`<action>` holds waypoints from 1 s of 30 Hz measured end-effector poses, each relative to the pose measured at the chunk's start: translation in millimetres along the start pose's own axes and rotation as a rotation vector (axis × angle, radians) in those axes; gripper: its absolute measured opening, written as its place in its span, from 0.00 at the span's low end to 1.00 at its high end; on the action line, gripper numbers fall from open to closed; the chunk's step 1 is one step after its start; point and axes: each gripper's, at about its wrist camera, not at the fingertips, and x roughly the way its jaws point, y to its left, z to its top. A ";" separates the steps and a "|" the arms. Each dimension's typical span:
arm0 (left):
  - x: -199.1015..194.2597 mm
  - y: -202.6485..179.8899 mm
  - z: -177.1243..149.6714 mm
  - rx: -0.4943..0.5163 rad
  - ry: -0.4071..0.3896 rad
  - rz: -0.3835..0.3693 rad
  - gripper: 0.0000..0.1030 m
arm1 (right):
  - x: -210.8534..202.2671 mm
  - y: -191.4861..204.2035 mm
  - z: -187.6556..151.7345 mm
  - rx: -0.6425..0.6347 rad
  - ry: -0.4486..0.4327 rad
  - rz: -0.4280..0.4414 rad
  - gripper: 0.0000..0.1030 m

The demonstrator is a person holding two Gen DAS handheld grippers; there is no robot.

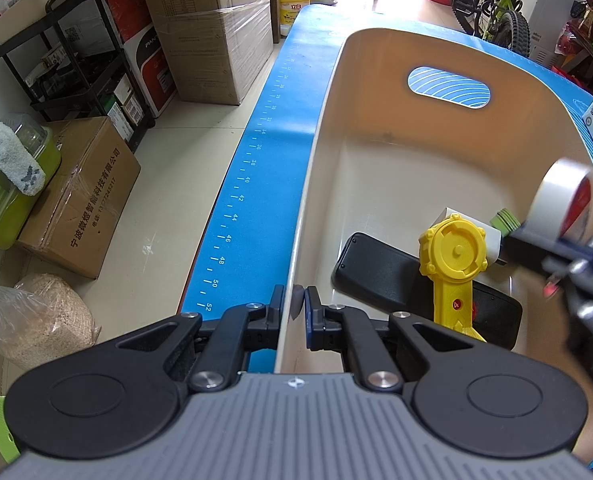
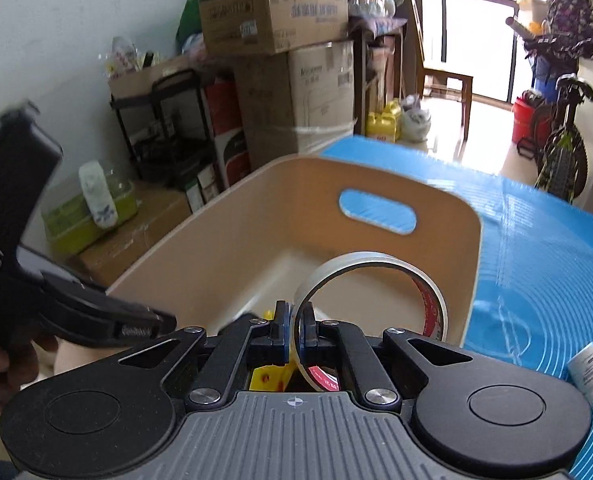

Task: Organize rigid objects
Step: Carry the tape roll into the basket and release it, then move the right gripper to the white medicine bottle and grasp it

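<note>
Two black two-finger grippers work at a smooth, cream plastic bin [image 1: 376,128] with an oval handle slot, standing on a blue ruled mat [image 1: 256,184]: the left gripper [image 1: 294,306], at lower centre, is clamped on the bin's thin near wall. Inside, at lower right, lie a flat black remote [image 1: 380,276] and a yellow ridged toy [image 1: 454,264]. The right gripper [image 2: 295,322] pinches a white tape roll [image 2: 370,292] with a red core above the bin.
</note>
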 end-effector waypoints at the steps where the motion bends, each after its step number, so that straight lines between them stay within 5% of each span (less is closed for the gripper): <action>1: 0.0 -0.2 0.0 0.001 0.000 0.000 0.10 | 3.9 -0.3 -0.9 0.005 0.023 0.003 0.15; 7: 0.0 -0.9 0.7 0.003 -0.001 0.006 0.10 | 20.4 5.0 -9.8 -0.009 0.122 -0.002 0.17; 11: 0.2 -0.9 0.9 0.003 0.000 0.008 0.11 | 12.3 1.6 -9.2 0.006 0.095 0.006 0.50; 18: 0.5 -0.3 1.1 0.002 0.000 0.006 0.11 | -25.2 -11.5 5.5 0.026 0.004 0.019 0.68; 30: 0.2 -1.0 1.1 0.001 0.001 0.007 0.11 | -78.1 -87.8 8.5 0.054 -0.122 -0.171 0.80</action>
